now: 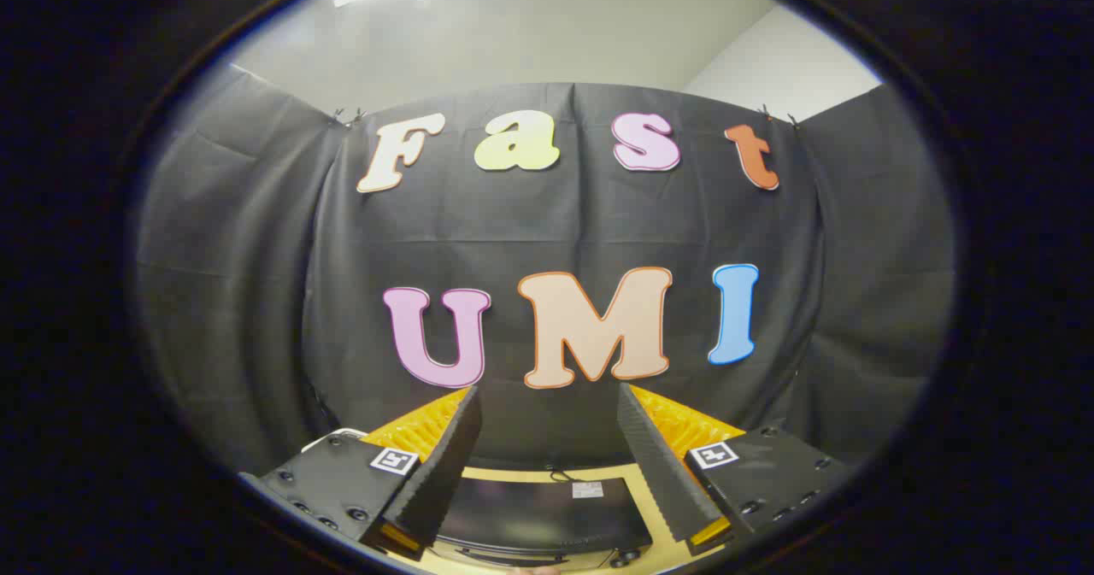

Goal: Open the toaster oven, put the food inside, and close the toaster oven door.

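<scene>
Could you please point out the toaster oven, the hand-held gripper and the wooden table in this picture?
toaster oven point(538, 515): gripper view, on its dark top, below and between the fingers.
hand-held gripper point(547, 472): gripper view, midway between its open fingertips, nothing held.
wooden table point(513, 475): gripper view, bare strip behind the oven.

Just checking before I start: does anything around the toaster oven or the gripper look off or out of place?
Nothing stands out. The gripper is open with nothing between its fingers. The black toaster oven sits below them on the tan tabletop, seen from above. Its door cannot be judged from here.
</scene>
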